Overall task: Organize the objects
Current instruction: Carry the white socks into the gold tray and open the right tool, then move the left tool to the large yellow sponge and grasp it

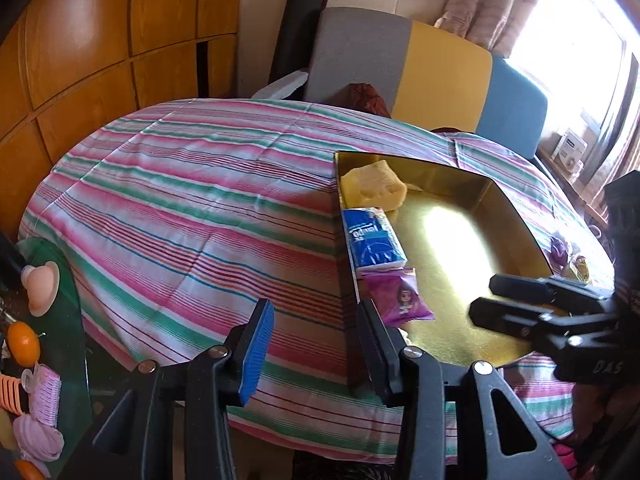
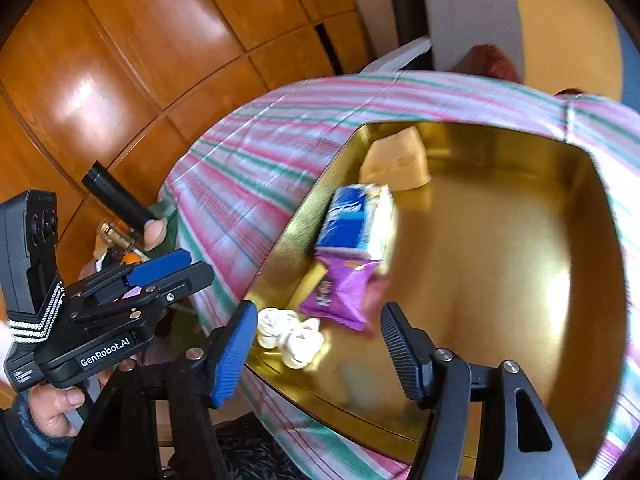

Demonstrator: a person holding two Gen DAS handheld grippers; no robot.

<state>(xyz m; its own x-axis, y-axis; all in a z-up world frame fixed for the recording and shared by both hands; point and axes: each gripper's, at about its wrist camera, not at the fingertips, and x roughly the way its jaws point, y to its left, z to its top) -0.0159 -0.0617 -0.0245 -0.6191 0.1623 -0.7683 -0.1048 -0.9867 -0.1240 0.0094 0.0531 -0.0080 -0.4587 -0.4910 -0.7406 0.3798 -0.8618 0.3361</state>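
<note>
A gold tray [image 1: 460, 312] [image 2: 500, 260] sits on the striped tablecloth [image 1: 200, 200]. Along its left side lie a yellow cloth [image 1: 374, 186] [image 2: 396, 160], a blue tissue pack [image 1: 372, 238] [image 2: 356, 220] and a purple snack packet [image 1: 398, 294] [image 2: 340, 292]. A white coiled cord [image 2: 290, 336] rests in the tray's near corner. My right gripper [image 2: 320, 344] [image 1: 516, 308] hovers open over that corner, with the cord just below its blue pad and nothing pressed. My left gripper [image 1: 314, 344] [image 2: 168, 276] stands open beside the tray's left edge with nothing in it.
Small purple and yellow items [image 1: 568, 256] lie on the cloth right of the tray. A glass side table [image 1: 60, 320] at the left holds oranges and pink things. A sofa [image 1: 400, 60] stands behind the table, with wooden panels [image 2: 140, 60] to the left.
</note>
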